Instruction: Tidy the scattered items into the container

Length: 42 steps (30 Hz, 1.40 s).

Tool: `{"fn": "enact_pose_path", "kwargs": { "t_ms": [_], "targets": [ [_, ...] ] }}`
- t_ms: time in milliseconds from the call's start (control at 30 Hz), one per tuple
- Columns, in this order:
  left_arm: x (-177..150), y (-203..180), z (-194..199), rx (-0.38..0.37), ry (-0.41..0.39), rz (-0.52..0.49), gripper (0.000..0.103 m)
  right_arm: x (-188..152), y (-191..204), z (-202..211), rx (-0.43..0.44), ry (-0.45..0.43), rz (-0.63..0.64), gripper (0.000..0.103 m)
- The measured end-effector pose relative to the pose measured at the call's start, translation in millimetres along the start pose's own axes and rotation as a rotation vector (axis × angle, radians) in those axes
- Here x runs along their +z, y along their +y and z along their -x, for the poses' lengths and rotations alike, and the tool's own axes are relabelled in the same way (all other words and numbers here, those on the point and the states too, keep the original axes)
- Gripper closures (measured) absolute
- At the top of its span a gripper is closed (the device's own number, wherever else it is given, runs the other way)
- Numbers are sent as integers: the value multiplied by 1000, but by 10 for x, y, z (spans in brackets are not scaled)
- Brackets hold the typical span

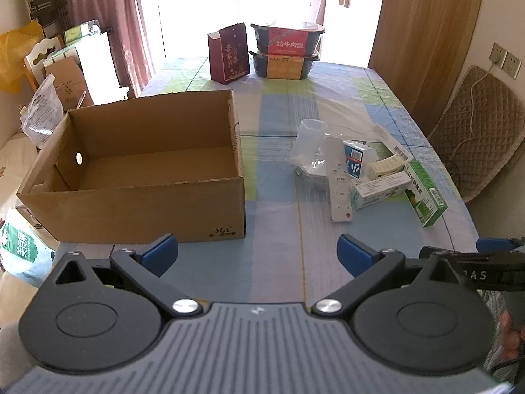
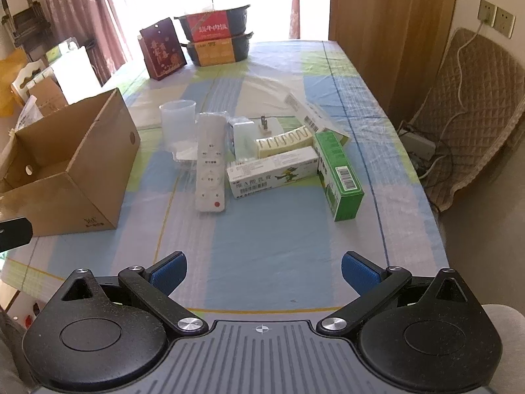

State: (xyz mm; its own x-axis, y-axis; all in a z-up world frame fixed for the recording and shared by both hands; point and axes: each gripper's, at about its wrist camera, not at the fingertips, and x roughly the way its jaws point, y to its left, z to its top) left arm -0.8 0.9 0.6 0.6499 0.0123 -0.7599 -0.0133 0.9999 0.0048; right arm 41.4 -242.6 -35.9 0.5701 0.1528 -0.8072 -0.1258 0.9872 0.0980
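**Box open and waiting, small things in a bunch beside it**

The box (image 1: 137, 164) sits near the left edge of the worktop (image 1: 279, 246). Its top is open and its floor shows bare brown card, so things can drop straight in from above. The left claw (image 1: 257, 252) hangs low over the near edge, wide open and holding nothing. It points at the gap between the box and the pile.

That gap is a clear strip of cloth, so there is room to carry things across.

Toward the right edge, the small things lie close together. The clear cup (image 2: 177, 121) is at the back left. The remote (image 2: 210, 167) lies long-ways, with its red button toward the near edge. Just beside it is the white carton (image 2: 272, 174), and the green carton (image 2: 339, 177) is nearest the right edge. Behind them a plug (image 2: 264, 124) and a cream pack (image 2: 283, 142) are tucked in tight. The remote and the green carton have open cloth on their near sides, so I think they would be easiest to reach.

The right claw (image 2: 264, 274) is wide open and empty too, over the near edge, facing the pile.
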Motion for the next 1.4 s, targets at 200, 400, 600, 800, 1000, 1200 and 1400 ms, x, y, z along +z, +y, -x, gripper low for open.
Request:
{"fn": "enact_pose_path", "kwargs": {
  "t_ms": [200,400,600,800,1000,1200,1400],
  "targets": [
    [-13,63,67,1,-5,23,1,50,22,103,13,-6,21,0],
    [-27,126,134,2,-10,46,1,69,154,225,27,-13,50,0],
    [-47,177,185,6,-14,63,1,40,175,253,46,-15,51,0],
    [-64,195,202,13,-12,63,1,43,160,264,59,-22,47,0],
    [-58,197,207,17,-11,62,1,28,167,248,53,-23,54,0],
    [-54,182,193,20,-5,57,1,28,160,240,52,-22,55,0],
    [-60,180,188,20,-3,57,1,20,160,226,48,-20,60,0]
  ]
}}
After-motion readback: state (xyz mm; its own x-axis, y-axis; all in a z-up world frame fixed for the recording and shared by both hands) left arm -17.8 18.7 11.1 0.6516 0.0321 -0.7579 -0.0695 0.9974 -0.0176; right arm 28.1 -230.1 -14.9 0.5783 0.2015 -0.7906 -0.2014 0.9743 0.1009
